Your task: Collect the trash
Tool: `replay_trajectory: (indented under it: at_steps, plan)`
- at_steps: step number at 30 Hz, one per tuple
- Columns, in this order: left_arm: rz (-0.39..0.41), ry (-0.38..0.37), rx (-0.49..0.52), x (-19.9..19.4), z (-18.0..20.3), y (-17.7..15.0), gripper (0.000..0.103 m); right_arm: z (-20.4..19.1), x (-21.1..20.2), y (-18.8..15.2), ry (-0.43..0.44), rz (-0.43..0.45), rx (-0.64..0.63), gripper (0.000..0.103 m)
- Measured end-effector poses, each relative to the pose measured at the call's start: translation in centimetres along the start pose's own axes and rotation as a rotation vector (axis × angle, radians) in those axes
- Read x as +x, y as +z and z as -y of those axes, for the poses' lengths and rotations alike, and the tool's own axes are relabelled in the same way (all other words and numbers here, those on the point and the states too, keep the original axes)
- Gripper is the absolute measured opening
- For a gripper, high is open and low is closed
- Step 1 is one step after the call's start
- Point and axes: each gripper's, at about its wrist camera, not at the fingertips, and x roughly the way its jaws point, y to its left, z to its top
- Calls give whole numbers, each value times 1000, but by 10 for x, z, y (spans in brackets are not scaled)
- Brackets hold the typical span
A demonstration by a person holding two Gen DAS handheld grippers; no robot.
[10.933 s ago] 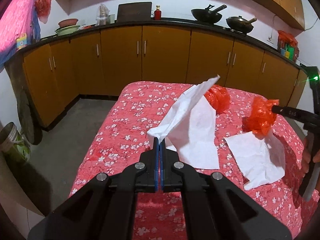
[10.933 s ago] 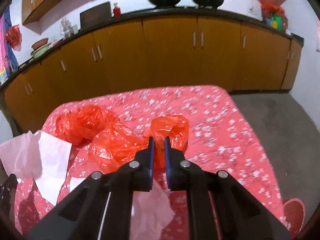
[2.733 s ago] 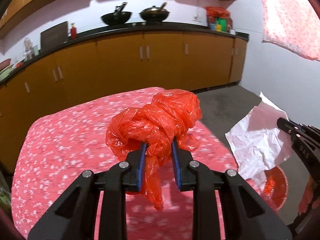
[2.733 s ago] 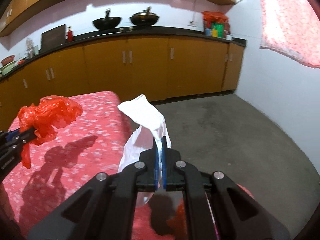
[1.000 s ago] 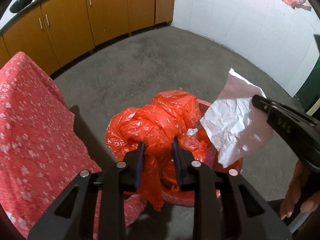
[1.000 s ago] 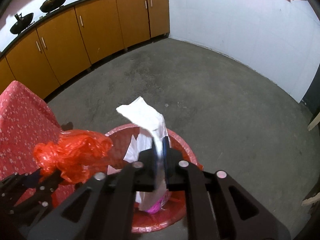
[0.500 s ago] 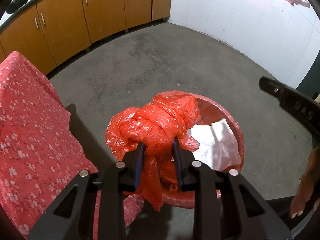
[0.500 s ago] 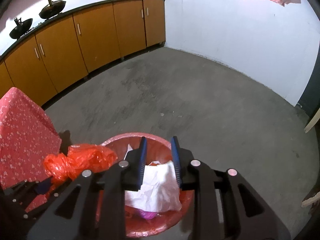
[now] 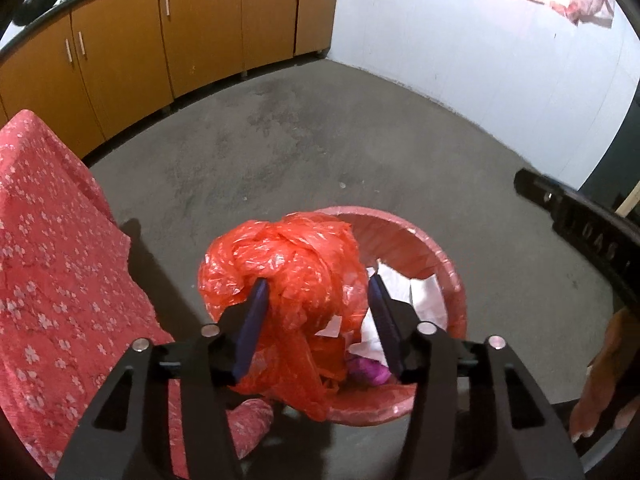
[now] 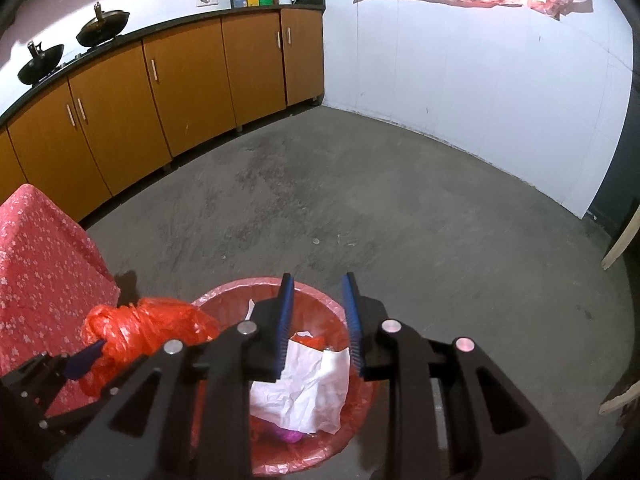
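- Since half a second ago the left gripper (image 9: 320, 312) has spread its fingers wide, where before they pinched the red plastic bag (image 9: 288, 264)
- Between those parted fingers the crumpled bag sits loose, bulging ahead of the tips; the left blue pad (image 9: 252, 320) touches its side, while the right pad stands just beside it
- Directly ahead of and below the left gripper stands the red bin (image 9: 452, 280), lined with red plastic, and the bag hangs over its near rim
- White paper (image 10: 308, 388) lies inside the bin, straight below the right gripper (image 10: 318, 320), which has lifted off it and hovers with fingers apart and nothing between them
- Under the paper a bit of pink-purple trash (image 9: 368, 372) shows at the bottom of the bin
- From the right wrist view, the bag and the left gripper's tip sit to the left of the right gripper, near the bin's left rim
- Left of both grippers hangs the red flowered cloth (image 9: 44, 248); far ahead run the orange cabinets (image 10: 180, 84)
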Motion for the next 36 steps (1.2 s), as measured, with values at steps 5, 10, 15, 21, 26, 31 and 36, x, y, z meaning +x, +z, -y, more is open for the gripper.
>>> replay_trajectory:
  at_steps: [5, 10, 15, 21, 26, 31, 36]
  plan:
    - [12, -34, 11, -5, 6, 1, 55, -1, -7, 0, 0, 14, -2, 26]
    - [26, -36, -6, -14, 4, 5, 55, 0, -14, 0, -5, 23, -10, 26]
    - [84, 6, -61, -46, -14, 14, 56, -6, -23, 4, 4, 36, -27, 26]
    - [163, 80, -117, -95, -43, 22, 62, -26, -58, 16, 53, 91, -54, 28]
    - [226, 169, -152, -146, -72, 18, 64, -44, -103, 27, 117, 166, -60, 38]
    - [298, 252, -156, -209, -87, 4, 70, -63, -155, 30, 217, 223, -65, 65]
    - [394, 346, -160, -281, -99, -21, 86, -80, -216, 16, 299, 294, -112, 96]
